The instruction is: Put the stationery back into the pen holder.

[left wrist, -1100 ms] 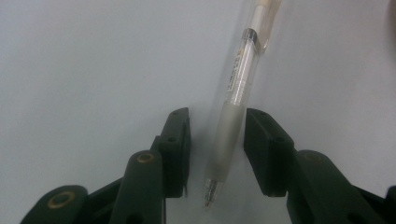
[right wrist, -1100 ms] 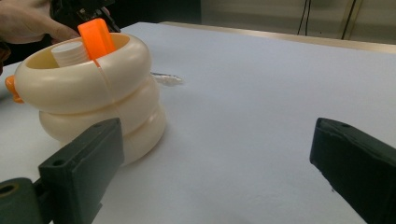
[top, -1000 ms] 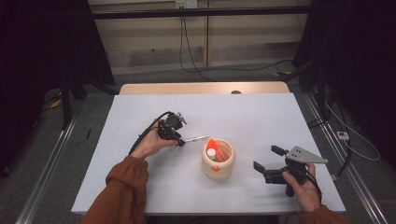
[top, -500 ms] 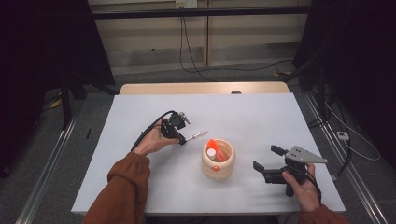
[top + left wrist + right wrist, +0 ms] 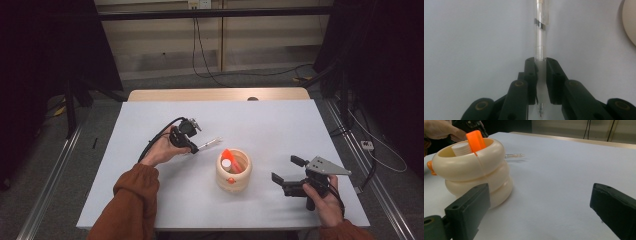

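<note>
Left gripper (image 5: 540, 72) clamping clear pen (image 5: 540, 32)
Jaws have just been closing on it, left of holder (image 5: 233, 172); lift is coming next. Right gripper (image 5: 539, 205) waiting, jaws apart.

- My left gripper (image 5: 540, 65): black jaws with brass-coloured rivets.
- Pen (image 5: 540, 32): clear body, one silver band.
- Holder (image 5: 233, 172): cream, ringed body, with a small orange spot low on its side.
- Items in the holder: one orange (image 5: 475, 140), one white (image 5: 462, 148).
- Table (image 5: 260, 125): plain white top, light wood far edge.
- My sleeve (image 5: 131, 200): rust brown.
- My right gripper (image 5: 287, 174): black jaws, grey top plate.
</note>
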A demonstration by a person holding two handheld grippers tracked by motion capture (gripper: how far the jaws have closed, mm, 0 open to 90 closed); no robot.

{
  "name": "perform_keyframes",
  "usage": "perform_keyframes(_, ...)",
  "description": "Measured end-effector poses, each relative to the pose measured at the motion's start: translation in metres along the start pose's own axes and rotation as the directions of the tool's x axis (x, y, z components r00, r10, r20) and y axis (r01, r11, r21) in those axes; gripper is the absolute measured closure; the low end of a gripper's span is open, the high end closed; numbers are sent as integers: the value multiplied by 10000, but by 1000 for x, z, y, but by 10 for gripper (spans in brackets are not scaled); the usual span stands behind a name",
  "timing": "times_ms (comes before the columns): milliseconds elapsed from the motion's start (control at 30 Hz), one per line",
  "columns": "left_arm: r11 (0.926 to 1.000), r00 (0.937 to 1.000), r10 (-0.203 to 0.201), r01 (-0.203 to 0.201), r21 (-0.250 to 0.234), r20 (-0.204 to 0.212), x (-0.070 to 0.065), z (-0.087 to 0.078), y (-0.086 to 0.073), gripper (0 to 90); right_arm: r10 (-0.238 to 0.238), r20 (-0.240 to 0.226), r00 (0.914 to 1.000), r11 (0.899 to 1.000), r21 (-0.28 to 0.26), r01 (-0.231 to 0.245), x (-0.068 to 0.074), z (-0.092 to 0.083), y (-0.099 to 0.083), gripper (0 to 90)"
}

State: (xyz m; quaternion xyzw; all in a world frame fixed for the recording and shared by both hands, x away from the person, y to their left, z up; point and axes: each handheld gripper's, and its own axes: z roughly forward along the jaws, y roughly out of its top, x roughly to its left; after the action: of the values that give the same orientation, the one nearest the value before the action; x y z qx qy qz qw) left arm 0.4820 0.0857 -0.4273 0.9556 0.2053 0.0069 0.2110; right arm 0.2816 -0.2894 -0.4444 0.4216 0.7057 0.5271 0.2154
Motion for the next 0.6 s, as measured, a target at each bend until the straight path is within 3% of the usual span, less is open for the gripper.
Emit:
perform_keyframes(267, 9950, 9993, -330, 343, -933, 153, -1, -24, -8, 801, -40, -15, 10000, 10000, -57, 40, 0, 0, 1, 27)
perform_keyframes(467, 9867, 9984, -365, 427, -1570, 421, -5, -44, -17, 801, -139, 62, 9999, 9998, -158, 140, 1, -2, 4, 24)
perform_keyframes(533, 9847, 9979, -440, 512, -1668, 466, -6, -50, -21, 802, -163, 53, 9999, 9997, -170, 164, 2, -1, 5, 24)
perform_keyframes(567, 9798, 9967, -661, 738, -1858, 475, -8, -51, -22, 802, -171, 41, 9998, 9997, -166, 171, 2, -1, 5, 24)
perform_keyframes(600, 9843, 9982, -402, 471, -1700, 438, -7, -54, -23, 802, -181, 37, 9998, 9997, -157, 181, 3, -1, 5, 23)
